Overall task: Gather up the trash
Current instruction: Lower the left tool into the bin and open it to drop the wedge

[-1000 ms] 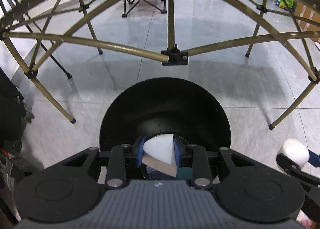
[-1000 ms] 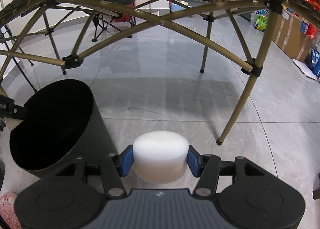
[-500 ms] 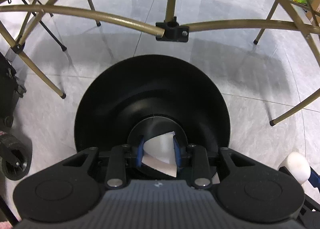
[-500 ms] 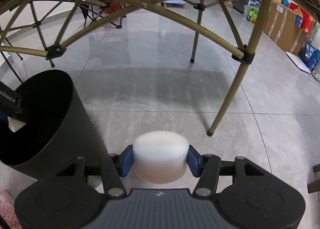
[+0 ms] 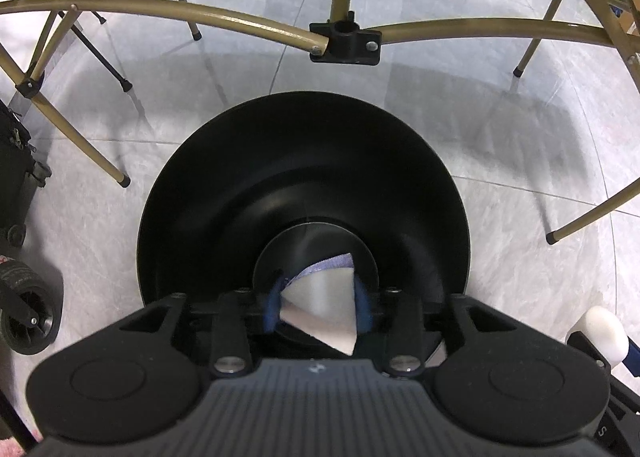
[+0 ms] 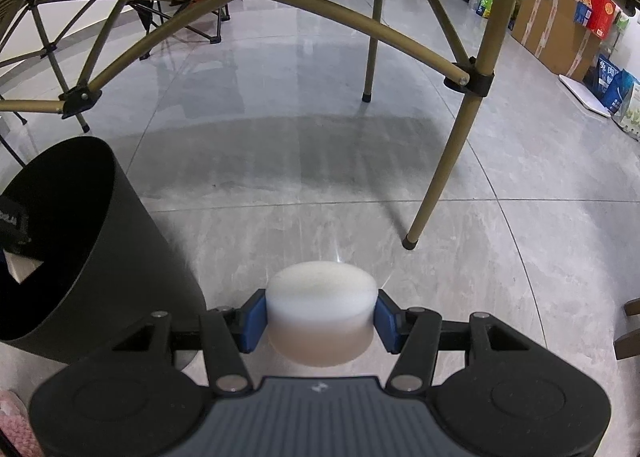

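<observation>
A black round trash bin (image 5: 304, 177) stands on the grey tile floor, seen from above in the left wrist view and at the left of the right wrist view (image 6: 120, 257). My left gripper (image 5: 318, 307) is shut on a white wedge-shaped foam piece (image 5: 324, 309) and holds it over the bin's mouth. My right gripper (image 6: 320, 317) is shut on a white round foam puck (image 6: 322, 311), to the right of the bin and above the floor. The puck also shows at the left wrist view's right edge (image 5: 604, 329).
Gold folding-table legs and cross-braces (image 5: 344, 37) span overhead and around the bin; one leg foot (image 6: 410, 243) stands just ahead of my right gripper. A black wheeled case (image 5: 20, 277) is at the left. Cardboard boxes (image 6: 560, 29) line the right wall.
My left gripper has moved forward and down over the bin, still holding the wedge. My right gripper has shifted slightly right and forward with the puck.
</observation>
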`<state>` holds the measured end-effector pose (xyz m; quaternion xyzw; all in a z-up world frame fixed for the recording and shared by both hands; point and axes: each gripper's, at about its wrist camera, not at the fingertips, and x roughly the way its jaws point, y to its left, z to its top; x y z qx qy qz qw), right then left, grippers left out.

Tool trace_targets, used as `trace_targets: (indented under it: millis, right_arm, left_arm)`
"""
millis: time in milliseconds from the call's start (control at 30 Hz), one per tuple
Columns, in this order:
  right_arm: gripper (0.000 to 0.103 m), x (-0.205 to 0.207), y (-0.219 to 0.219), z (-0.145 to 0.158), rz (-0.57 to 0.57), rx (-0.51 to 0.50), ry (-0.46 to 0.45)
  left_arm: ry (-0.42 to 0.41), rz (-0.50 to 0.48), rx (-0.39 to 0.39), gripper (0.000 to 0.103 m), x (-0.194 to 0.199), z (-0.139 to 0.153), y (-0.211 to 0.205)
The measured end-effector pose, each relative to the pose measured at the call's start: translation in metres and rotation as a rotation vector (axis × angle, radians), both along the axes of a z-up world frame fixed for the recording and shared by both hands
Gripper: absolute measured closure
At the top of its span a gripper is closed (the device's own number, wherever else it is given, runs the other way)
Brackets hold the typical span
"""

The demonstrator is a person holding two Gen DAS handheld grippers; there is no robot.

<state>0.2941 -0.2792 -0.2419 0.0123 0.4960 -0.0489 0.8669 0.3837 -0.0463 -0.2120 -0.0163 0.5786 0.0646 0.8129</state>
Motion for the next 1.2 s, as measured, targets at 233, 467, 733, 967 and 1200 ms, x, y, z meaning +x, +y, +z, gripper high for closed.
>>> trace_targets:
  millis: [233, 467, 733, 967, 1200]
  right_arm:
    - [0.048, 0.000, 0.001, 0.000, 0.001, 0.000, 0.001]
    - [0.048, 0.002, 0.005, -0.001, 0.011, 0.000, 0.006]
    - [0.048, 0.002, 0.010, 0.001, 0.024, 0.000, 0.006]
    - [0.048, 0.005, 0.023, 0.006, 0.048, 0.001, 0.000]
    - [0.048, 0.010, 0.040, 0.015, 0.068, 0.017, -0.021]
  left_arm:
    - [-0.001, 0.028, 0.023, 0.000, -0.002, 0.004, 0.000]
    - [0.016, 0.028, 0.030, 0.000, -0.002, 0.002, 0.002]
    - [0.020, 0.040, 0.039, 0.000, -0.004, 0.003, 0.007]
    - [0.005, 0.050, 0.035, 0.000, -0.009, 0.008, 0.015]
    - [-0.007, 0.073, 0.033, 0.000, -0.013, 0.017, 0.031]
